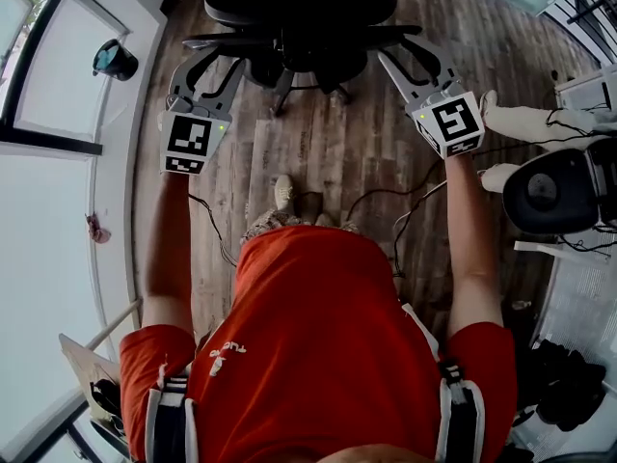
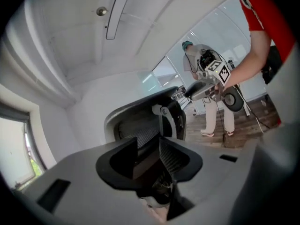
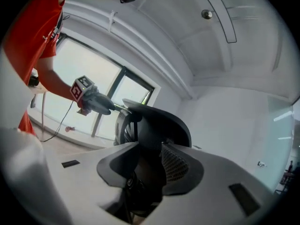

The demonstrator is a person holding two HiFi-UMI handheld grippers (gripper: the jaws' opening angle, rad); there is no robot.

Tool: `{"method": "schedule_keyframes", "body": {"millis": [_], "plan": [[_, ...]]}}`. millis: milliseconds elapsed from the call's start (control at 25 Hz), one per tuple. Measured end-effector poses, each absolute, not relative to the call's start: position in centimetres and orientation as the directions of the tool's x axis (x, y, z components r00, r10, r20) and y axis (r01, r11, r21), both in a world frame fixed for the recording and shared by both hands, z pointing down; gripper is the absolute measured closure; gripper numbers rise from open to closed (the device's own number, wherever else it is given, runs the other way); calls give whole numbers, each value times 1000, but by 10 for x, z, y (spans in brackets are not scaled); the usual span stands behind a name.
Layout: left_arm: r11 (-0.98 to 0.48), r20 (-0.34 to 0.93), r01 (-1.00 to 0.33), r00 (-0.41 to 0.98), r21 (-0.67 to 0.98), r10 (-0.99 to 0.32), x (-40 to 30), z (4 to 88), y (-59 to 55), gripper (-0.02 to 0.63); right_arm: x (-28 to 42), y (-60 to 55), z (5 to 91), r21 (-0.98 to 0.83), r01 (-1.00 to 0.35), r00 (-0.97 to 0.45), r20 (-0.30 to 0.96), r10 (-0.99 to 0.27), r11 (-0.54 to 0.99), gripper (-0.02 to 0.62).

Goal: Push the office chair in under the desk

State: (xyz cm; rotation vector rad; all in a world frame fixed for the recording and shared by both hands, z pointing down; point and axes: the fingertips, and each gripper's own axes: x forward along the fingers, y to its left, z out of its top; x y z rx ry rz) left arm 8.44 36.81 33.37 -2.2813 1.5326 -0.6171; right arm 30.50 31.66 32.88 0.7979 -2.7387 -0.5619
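Observation:
The black office chair [image 1: 299, 17] stands on the wood floor ahead of me, its back toward me. My left gripper [image 1: 224, 58] reaches the chair's left side and my right gripper [image 1: 400, 51] its right side. Both stand open, fingers spread around the edges of the backrest. In the left gripper view the mesh backrest [image 2: 140, 121] shows through the gap of the left gripper [image 2: 152, 156], with the right gripper [image 2: 206, 86] beyond. The right gripper view has the chair [image 3: 159, 125] between the jaws of the right gripper [image 3: 150, 165]. I cannot make out a desk for certain.
A window wall [image 1: 48, 210] runs along the left, with a teal object [image 1: 116, 59] on its sill. Cables [image 1: 386, 201] trail over the floor. At the right stand another person's legs [image 1: 530, 123], a round black device [image 1: 549, 191] and black bags [image 1: 564, 384].

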Motion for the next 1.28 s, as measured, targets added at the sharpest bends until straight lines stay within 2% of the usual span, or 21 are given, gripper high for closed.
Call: {"method": "schedule_keyframes", "body": {"millis": [280, 560, 720, 1000, 1280], "plan": [[-410, 319, -673, 263, -616, -911, 43, 358, 330, 422, 324, 270, 364, 494, -381, -742, 342, -577, 782, 359], [-517, 501, -528, 188, -674, -845, 12, 394, 298, 357, 337, 230, 404, 580, -169, -603, 579, -549, 797, 325], [-600, 603, -425, 147, -677, -784, 3, 418, 287, 347, 336, 216, 423, 571, -41, -520, 689, -505, 820, 322], [-677, 682, -301, 106, -671, -724, -2, 447, 267, 347, 331, 200, 463, 499, 86, -407, 808, -427, 862, 322], [-729, 725, -224, 116, -646, -678, 5, 467, 257, 357, 325, 188, 485, 471, 174, -354, 849, -392, 865, 324]]}}
